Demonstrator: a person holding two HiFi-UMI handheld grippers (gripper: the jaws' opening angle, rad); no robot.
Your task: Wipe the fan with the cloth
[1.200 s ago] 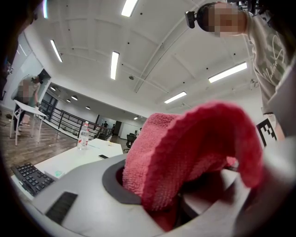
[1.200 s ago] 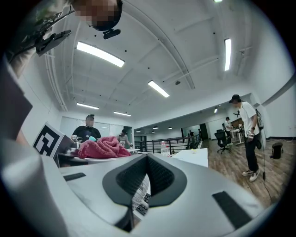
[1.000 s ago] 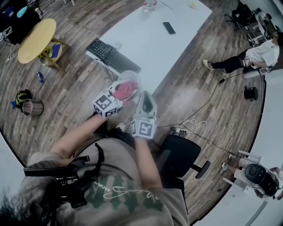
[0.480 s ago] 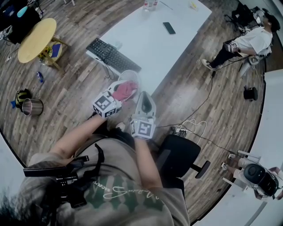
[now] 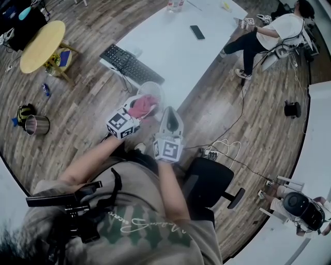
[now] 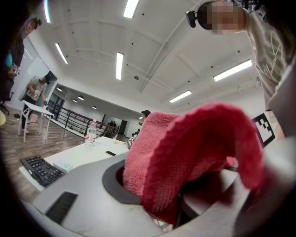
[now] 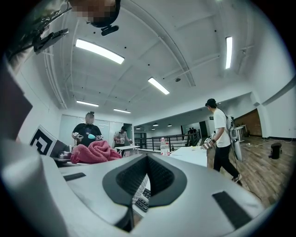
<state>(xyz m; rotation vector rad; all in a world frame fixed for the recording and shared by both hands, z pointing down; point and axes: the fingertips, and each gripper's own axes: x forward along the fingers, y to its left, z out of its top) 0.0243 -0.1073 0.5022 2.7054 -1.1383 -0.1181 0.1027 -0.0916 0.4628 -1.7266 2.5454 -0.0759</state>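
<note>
My left gripper is shut on a pink-red cloth, which bulges out over its jaws. It hangs at the near corner of the white table, just in front of a round pale thing that may be the fan. In the left gripper view the cloth fills the middle and hides the fingertips of the left gripper. My right gripper is beside it on the right, shut and empty. Its view shows the right gripper with jaws together, and the cloth at the left.
The table carries a black keyboard, a phone and a bottle. A black office chair and a power strip with cables are at my right. A person stands by the table's far right.
Both grippers stay where they were, with the cloth still held. The person at the back right has moved closer to the table.
</note>
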